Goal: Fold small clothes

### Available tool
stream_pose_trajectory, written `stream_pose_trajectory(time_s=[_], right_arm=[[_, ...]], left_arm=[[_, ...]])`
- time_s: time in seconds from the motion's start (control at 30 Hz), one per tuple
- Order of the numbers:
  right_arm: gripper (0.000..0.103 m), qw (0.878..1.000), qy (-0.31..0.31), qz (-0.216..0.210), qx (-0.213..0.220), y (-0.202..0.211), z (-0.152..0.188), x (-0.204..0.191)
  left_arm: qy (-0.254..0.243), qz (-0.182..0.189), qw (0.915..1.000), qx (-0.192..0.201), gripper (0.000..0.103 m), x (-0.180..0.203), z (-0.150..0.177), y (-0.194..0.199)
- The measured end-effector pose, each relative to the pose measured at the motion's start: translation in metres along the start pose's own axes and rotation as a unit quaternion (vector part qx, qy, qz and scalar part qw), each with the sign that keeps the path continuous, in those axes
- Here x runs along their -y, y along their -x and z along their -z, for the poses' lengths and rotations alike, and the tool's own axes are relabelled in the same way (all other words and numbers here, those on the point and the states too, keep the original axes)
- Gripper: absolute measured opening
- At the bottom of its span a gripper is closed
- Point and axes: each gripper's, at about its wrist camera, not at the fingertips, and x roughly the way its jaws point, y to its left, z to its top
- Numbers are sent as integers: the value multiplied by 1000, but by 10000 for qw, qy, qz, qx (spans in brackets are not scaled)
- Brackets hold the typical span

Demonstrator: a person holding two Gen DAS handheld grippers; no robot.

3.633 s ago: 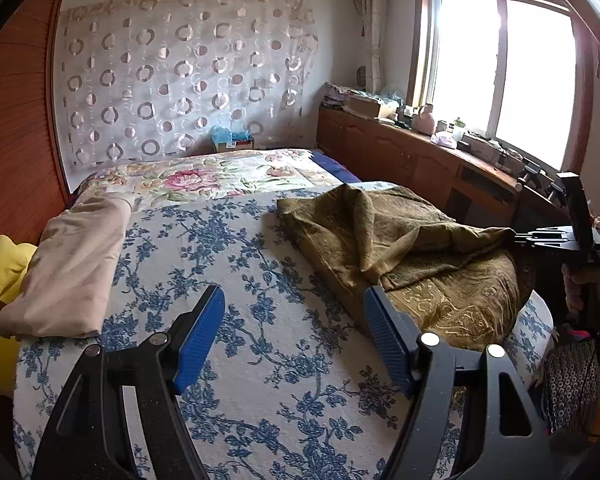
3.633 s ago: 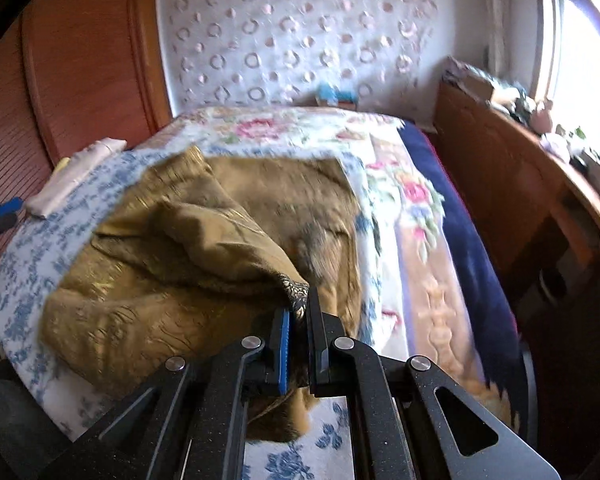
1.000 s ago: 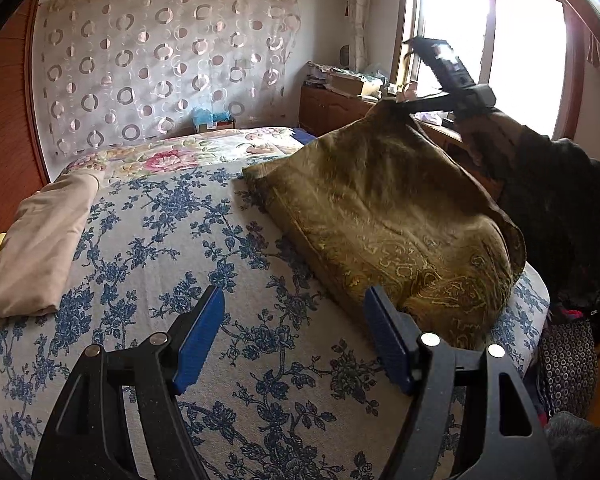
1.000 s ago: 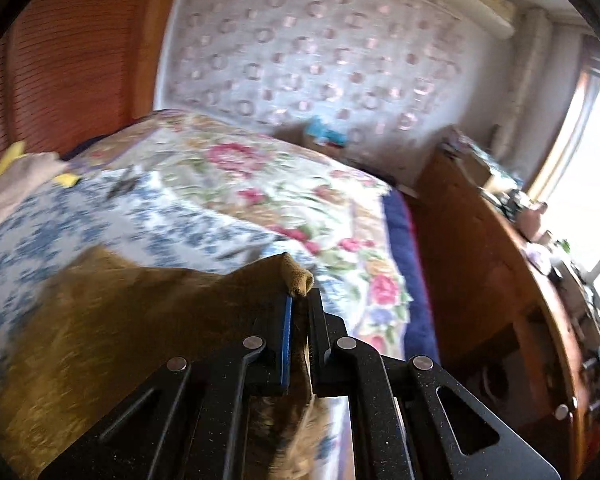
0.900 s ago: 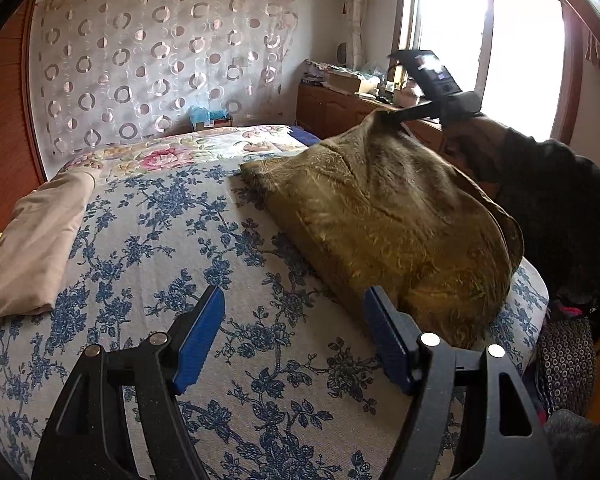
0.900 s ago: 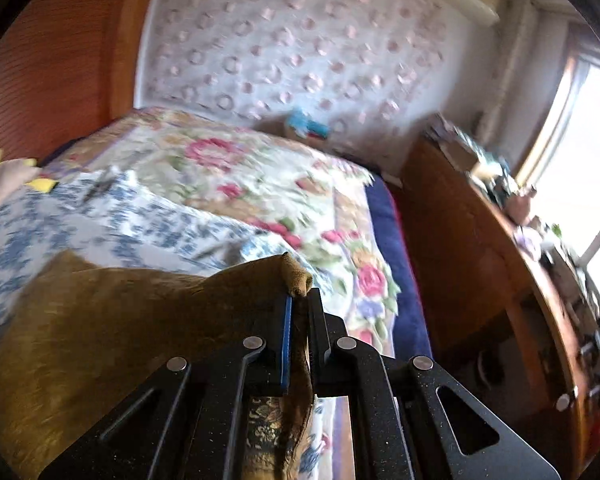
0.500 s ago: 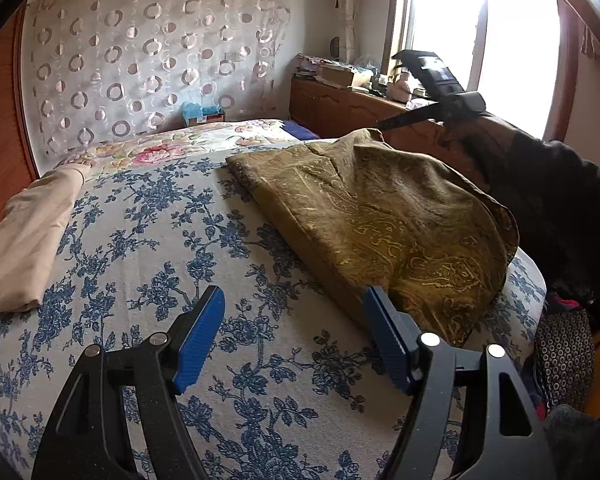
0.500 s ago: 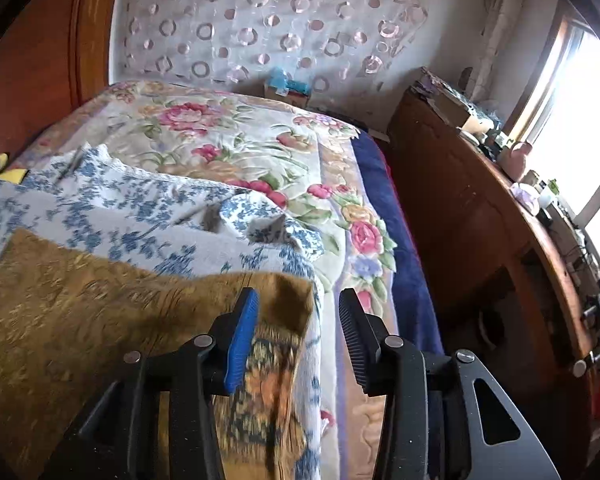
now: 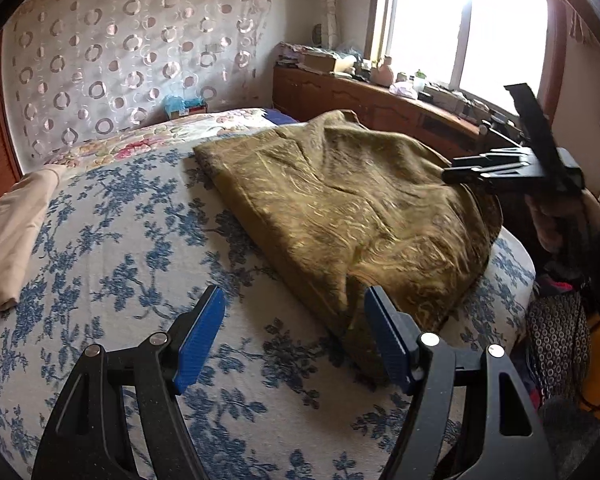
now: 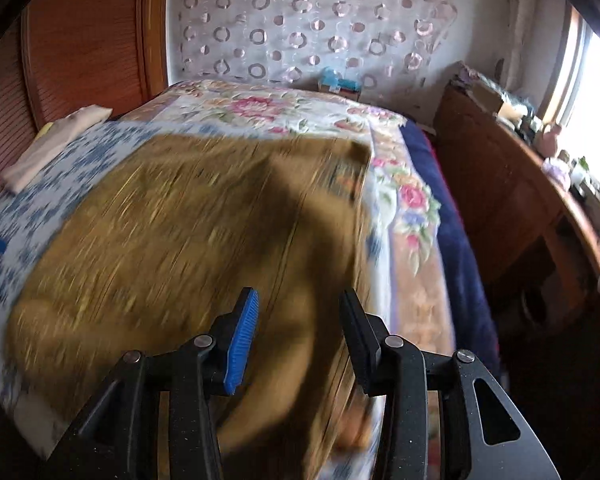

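Left wrist view, olive-gold patterned cloth point(image 9: 340, 216) folded on bed, left claw point(image 9: 296, 334) and right claw point(image 10: 296, 334) released.

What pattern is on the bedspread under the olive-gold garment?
Blue floral sprigs on off-white bedspread, clearest in the left wrist view.

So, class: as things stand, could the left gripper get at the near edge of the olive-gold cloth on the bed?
Probably yes. The left gripper is open and empty, and the olive-gold cloth has its near edge lying just beyond the right-hand finger. Only bare bedspread lies between, and the right gripper is off to the far side.
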Motion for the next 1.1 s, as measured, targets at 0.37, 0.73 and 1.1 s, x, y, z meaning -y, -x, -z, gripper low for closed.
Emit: stream_pose_trajectory(time_s=[0.37,0.73,1.1], right_arm=[[44,9998,-185,104,15,51,51,-4],[4,9984,-479,-254,149,58,55,-1],[3,9973,-655,105,304,75,64,11]], left_arm=[[-21,307,9991,-304,45,19,10,-5],[185,793,9947,-626,16,25,15,-11],[-98,834,9942,-670,6,41,14,4]])
